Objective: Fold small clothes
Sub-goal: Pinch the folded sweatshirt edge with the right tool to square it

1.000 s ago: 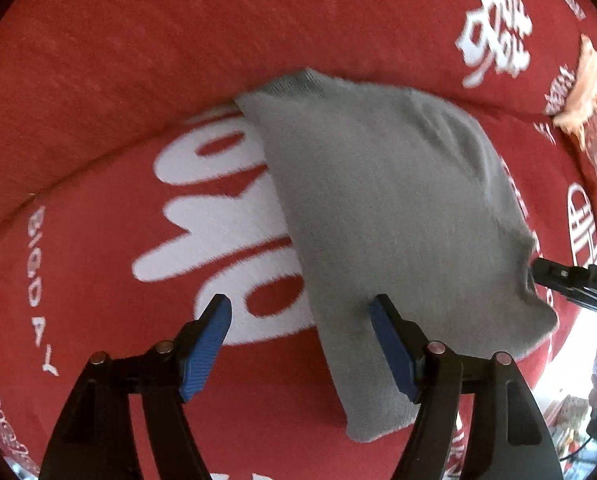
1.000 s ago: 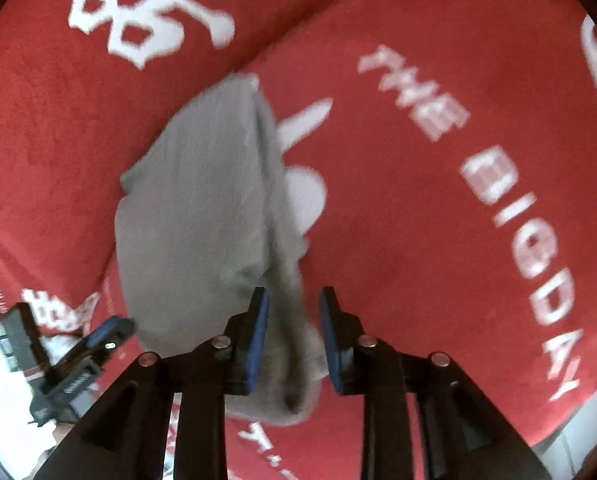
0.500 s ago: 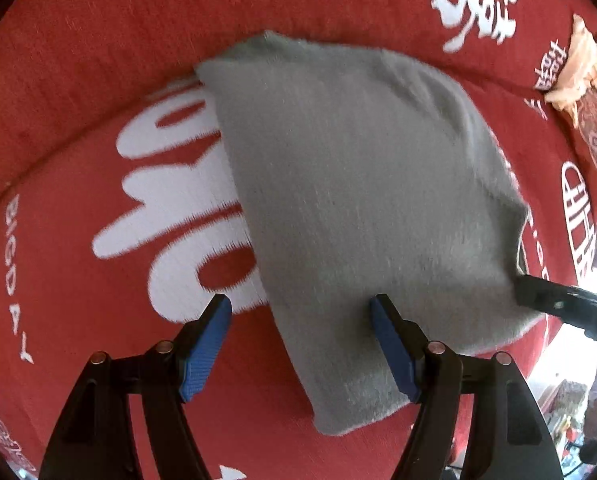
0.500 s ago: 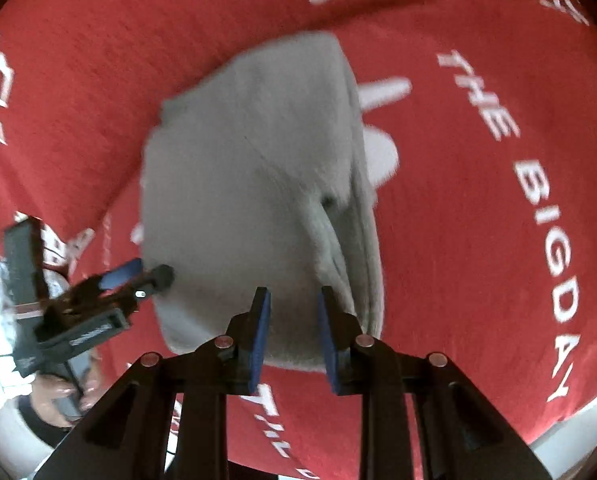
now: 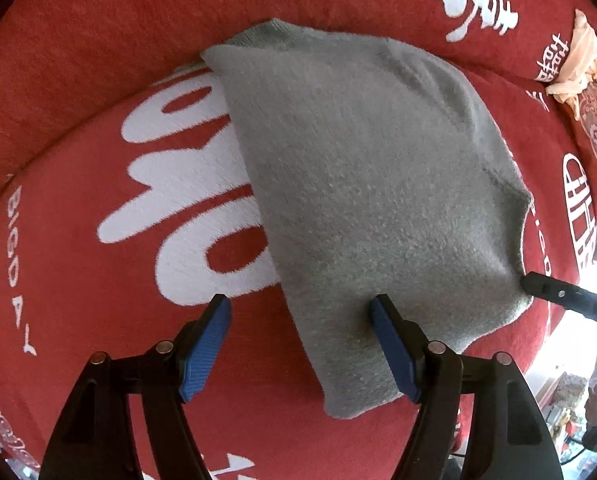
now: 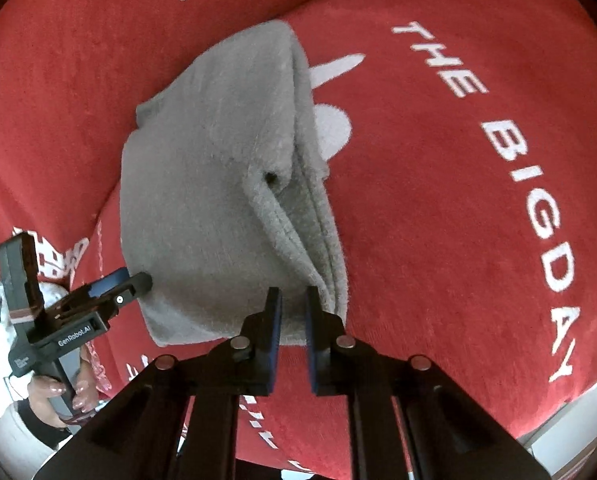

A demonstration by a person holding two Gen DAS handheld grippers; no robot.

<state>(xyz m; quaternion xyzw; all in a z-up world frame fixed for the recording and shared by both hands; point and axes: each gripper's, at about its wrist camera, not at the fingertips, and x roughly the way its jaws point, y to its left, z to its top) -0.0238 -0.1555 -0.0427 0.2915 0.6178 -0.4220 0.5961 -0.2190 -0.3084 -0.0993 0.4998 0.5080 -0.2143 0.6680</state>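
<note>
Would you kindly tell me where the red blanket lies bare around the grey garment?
Bare red blanket runs right of the grey garment, out to the BIGDAY lettering. The near-left edge is crowded: the left claw straddles it, the right claw sits at the hem. A peach cloth fills the far corner.

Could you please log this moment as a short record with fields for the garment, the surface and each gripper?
garment: grey fleece garment, folded, layered edges facing the right gripper
surface: red blanket with white lettering
left gripper: open, one finger on the garment, the other over the blanket
right gripper: jaws close together at the garment's near edge; grip unclear
other: peach cloth at far edge
</note>
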